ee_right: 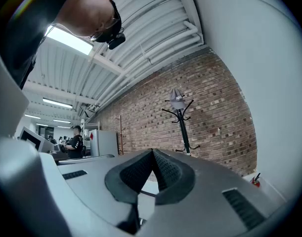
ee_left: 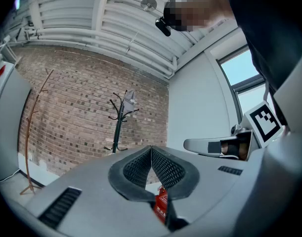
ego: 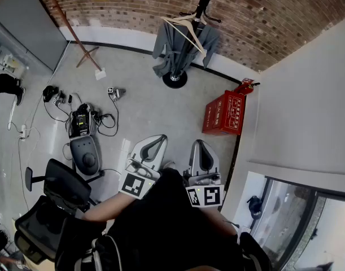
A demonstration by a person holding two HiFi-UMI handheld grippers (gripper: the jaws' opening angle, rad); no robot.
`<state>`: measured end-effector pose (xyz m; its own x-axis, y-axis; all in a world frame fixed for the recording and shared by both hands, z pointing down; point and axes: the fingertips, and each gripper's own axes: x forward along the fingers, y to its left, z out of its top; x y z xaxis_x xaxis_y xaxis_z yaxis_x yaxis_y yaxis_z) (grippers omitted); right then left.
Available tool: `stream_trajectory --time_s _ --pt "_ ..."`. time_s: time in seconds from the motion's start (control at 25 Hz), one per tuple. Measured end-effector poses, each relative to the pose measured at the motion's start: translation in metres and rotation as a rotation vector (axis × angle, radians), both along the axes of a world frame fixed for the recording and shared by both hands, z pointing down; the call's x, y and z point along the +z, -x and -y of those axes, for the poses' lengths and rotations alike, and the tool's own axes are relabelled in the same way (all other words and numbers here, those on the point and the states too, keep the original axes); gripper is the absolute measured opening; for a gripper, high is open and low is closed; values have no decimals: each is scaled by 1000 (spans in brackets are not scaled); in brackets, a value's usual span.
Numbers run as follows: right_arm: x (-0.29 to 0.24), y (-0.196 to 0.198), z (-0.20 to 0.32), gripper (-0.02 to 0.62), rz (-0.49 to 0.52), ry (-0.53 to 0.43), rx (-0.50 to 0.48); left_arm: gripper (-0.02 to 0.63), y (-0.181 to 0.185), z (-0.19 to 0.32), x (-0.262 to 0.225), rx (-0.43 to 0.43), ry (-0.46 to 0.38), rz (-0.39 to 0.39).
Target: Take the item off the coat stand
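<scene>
A black coat stand (ego: 201, 7) rises by the brick wall, its round base (ego: 175, 79) on the floor. A grey garment (ego: 175, 49) hangs from it on a white hanger (ego: 186, 27). My left gripper (ego: 154, 144) and right gripper (ego: 198, 149) are held side by side low in the head view, well short of the stand. Both are shut with nothing between the pads. In the left gripper view the stand (ee_left: 118, 127) is far off beyond the closed left gripper (ee_left: 151, 148). The right gripper view also shows the stand (ee_right: 183, 130) and its garment (ee_right: 177, 98) past the closed right gripper (ee_right: 152, 151).
A red crate (ego: 224, 113) and a red fire extinguisher (ego: 244, 87) sit by the white wall (ego: 308, 106) on the right. A wooden stand (ego: 70, 30) leans at the back left. Cables and devices (ego: 82, 120) lie on the floor to the left, near an office chair (ego: 53, 199).
</scene>
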<state>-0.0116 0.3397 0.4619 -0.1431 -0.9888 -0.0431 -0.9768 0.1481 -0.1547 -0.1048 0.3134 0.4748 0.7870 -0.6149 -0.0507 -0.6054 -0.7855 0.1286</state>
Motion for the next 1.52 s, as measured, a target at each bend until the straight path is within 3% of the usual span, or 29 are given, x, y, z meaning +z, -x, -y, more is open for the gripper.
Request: stream_trajectory --time_s 0.28,0.52,0.68,1.04,1.16,1.32,1.52 --pt "7 -23 -8 17 -7 15 -20 18 -17 -8 10 -58 28 23" --pt "8 -62 -21 18 12 -9 -23 18 -42 -14 1 -123 5 -43" --pt "18 -94 -30 18 23 11 10 18 -66 -26 14 -115 61 -56" --pt "39 -138 -42 18 40 57 87 18 -80 -14 28 -126 73 20" --pt "39 -145 -41 18 47 51 119 18 -91 -10 34 -104 88 23" --pt "39 -175 -45 18 41 45 188 18 -128 -17 44 -13 105 15" --pt "22 -182 -40 18 -139 -10 192 18 -145 -9 45 42 102 6"
